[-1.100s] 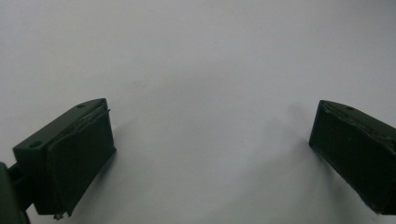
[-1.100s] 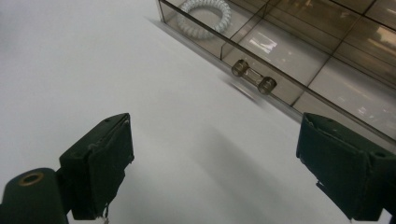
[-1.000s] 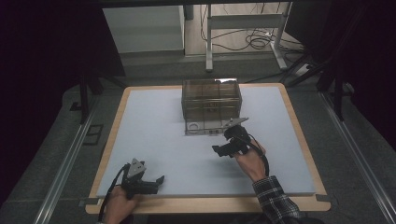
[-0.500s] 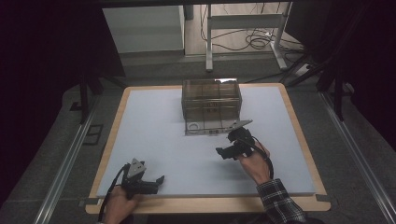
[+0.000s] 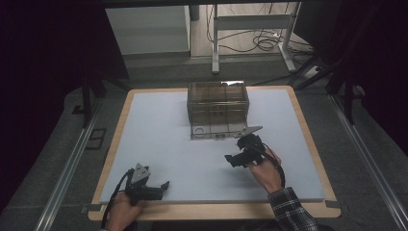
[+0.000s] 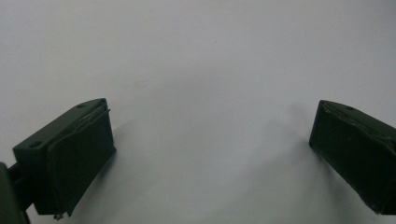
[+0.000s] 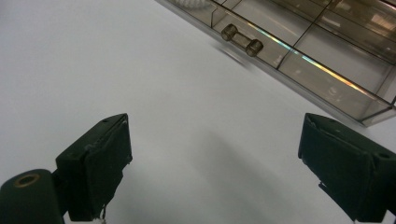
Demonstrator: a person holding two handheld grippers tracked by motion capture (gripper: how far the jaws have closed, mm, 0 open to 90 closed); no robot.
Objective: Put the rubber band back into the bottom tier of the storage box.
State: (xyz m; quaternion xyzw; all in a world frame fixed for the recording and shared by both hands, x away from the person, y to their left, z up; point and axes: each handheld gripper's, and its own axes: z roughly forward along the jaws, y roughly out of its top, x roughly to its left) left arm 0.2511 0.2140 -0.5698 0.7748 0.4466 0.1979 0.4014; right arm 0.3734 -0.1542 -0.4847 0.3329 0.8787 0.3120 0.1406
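Table (image 5: pixel 159 144) as before, clear drawer box (image 5: pixel 217 102) sits at far middle, bottom drawer (image 5: pixel 216 131) pulled out toward me. My right gripper (image 5: pixel 240 153) has backed away from drawer front over last second, now near it but apart, jaws spread wide, holding nothing. Drawer handle (image 7: pixel 241 39) ahead of it, untouched. I judge pull finished, drawer left open. Left gripper (image 5: pixel 155 188) unmoved at near edge, jaws wide, empty.

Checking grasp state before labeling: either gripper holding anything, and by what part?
Nothing held. Left gripper is open over bare table; right gripper is open, short of the clear drawer box and its handle.
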